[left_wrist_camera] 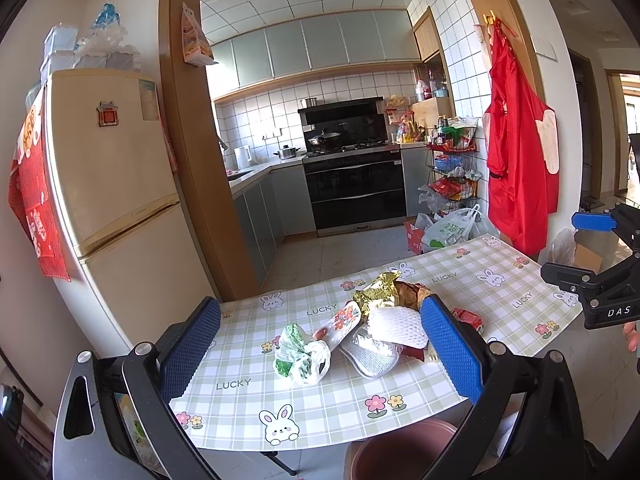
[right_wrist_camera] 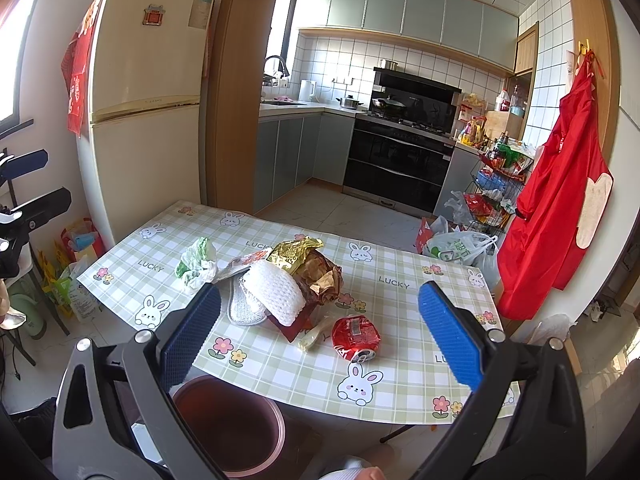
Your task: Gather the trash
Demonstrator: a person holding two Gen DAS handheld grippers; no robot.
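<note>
trash sits in a loose heap at the middle of the desk, which wears a green checked cloth with rabbits. a crumpled plastic bag lies at the heap's left, a white foam net over a silver pouch in its centre, gold foil behind, and a crushed red can lower right, apart from the pile. a brown bin stands under the desk's near edge. the left hand-held gripper and the right hand-held gripper both hang above the desk, fingers spread wide, holding nothing.
</note>
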